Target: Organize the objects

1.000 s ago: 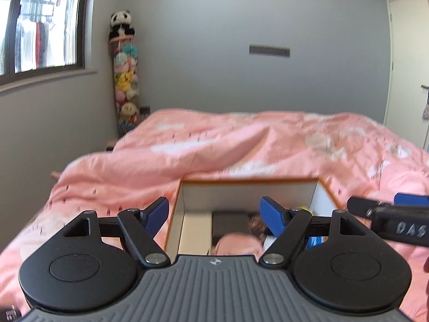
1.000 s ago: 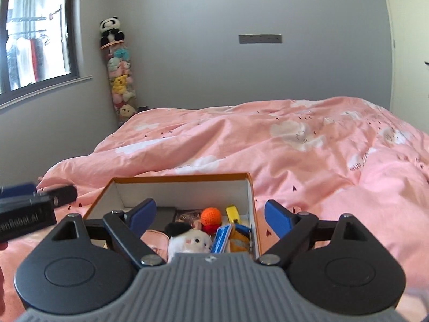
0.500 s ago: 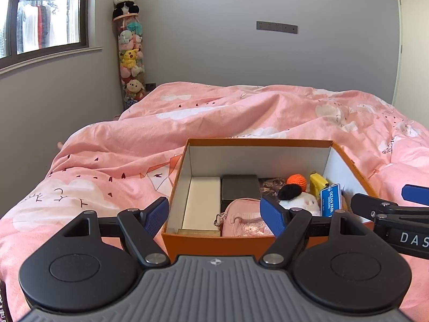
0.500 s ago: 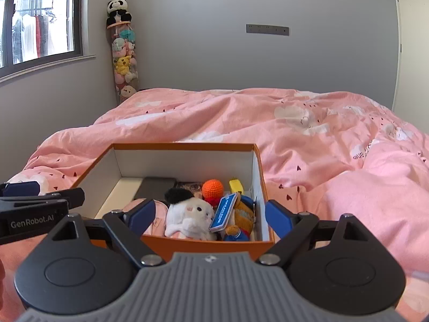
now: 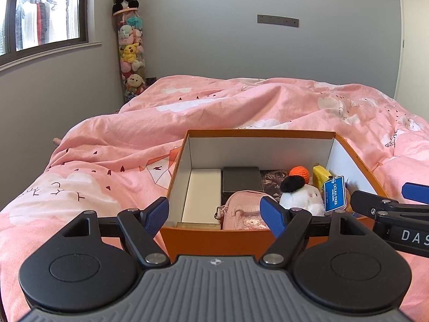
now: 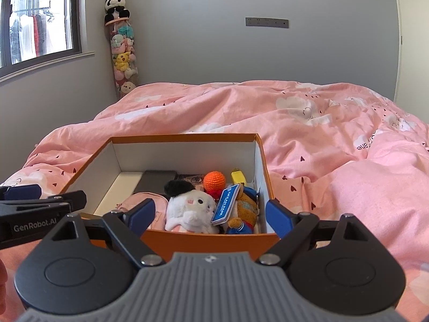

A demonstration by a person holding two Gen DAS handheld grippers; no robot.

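An open orange box with white inner walls sits on the pink bed. Inside lie a white plush with a black cap, an orange knit ball, a blue card, a yellow item, a pink pouch, a dark flat case and a cream box. My left gripper is open and empty just before the box's near-left wall. My right gripper is open and empty before the near-right wall.
The pink duvet covers the bed all around the box. A tall clear tube of plush toys stands in the far corner under a panda. A window is at the left, a door at the right.
Both grippers have drawn back and risen, so the whole box and its contents have come into view. Both stay open and empty.
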